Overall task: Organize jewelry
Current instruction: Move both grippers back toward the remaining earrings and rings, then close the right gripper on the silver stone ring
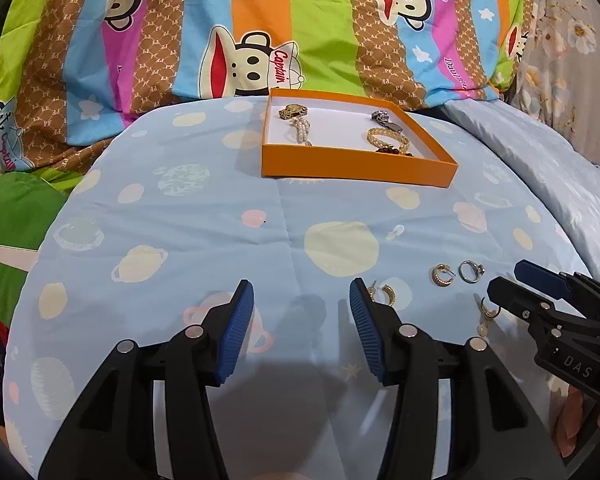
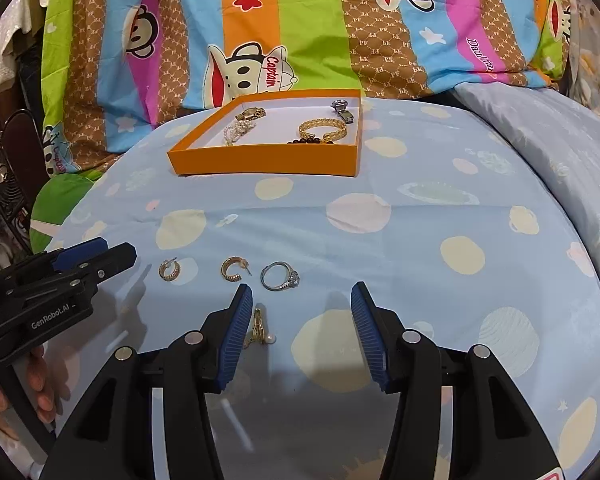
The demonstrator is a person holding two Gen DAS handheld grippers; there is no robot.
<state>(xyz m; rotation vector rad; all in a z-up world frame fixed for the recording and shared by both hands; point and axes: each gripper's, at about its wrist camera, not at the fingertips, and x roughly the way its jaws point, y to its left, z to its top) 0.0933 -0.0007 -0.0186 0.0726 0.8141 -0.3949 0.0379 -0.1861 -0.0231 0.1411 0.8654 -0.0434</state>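
An orange box (image 1: 356, 167) (image 2: 264, 162) lies far on the blue cloth; it holds watches, a pearl piece and a gold bracelet (image 1: 388, 139). On the cloth near me lie two gold hoop earrings (image 2: 169, 269) (image 2: 233, 269), a silver ring (image 2: 280, 276) (image 1: 471, 271) and a gold pearl earring (image 2: 260, 330) (image 1: 489, 312). My left gripper (image 1: 302, 300) is open and empty, one hoop earring (image 1: 385, 293) by its right finger. My right gripper (image 2: 302, 300) is open and empty, the pearl earring just inside its left finger.
A striped cartoon-print quilt (image 1: 300, 20) rises behind the box. A pale blue duvet (image 2: 560, 140) is bunched at the right. A green cushion (image 1: 12, 220) and a fan (image 2: 0, 176) are at the left.
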